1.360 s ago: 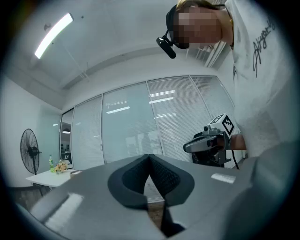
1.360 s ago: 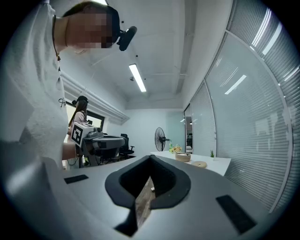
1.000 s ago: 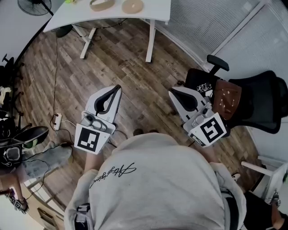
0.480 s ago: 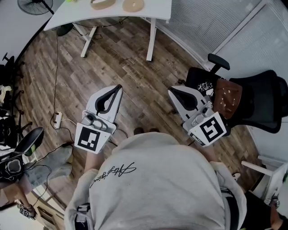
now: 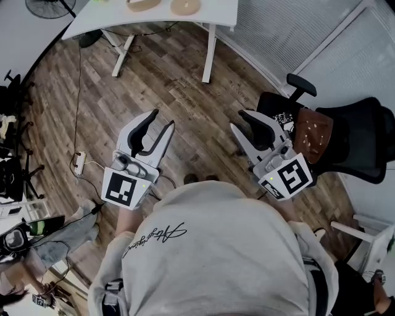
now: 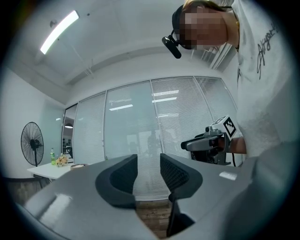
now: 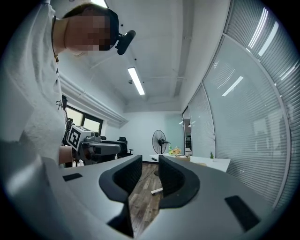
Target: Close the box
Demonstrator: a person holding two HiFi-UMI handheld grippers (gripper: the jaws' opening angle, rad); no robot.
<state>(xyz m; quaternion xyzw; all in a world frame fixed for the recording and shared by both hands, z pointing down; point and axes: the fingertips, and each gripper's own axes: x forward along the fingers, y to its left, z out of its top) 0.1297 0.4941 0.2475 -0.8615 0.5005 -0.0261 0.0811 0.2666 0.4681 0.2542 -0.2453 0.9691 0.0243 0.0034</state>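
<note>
**Head view.** The white desk point(image 5: 207, 12) stood at the far end of the wooden floor, well apart from both grippers. No box was to be seen, on the desk or anywhere on the floor in front of it. The desk carried only two small round things point(image 5: 162, 6) at its edge, too small to name. The left gripper point(image 5: 162, 120) and the right gripper point(image 5: 241, 121) were held level, side by side in front of the person's chest. Both pointed roughly toward the desk, and neither was clearly the nearer to it. An office chair point(image 5: 352, 142) stood just beside the right gripper, on the side away from the desk.

**Left gripper view.** The jaws stood a narrow way apart, having just been opening, with nothing between them but the blinds of the glass wall. The desk lay low and far off to the left, next to a standing fan point(image 6: 32, 143). No box showed here.

**Right gripper view.** These jaws had likewise just been opening to a narrow gap, and only bare floor showed between them. The desk lay straight beyond them, well apart, again without a box.

Which way the box lay from either gripper, and how its long axis ran, could therefore not be told. By my judgement, finding the box had to come before any closing move.
</note>
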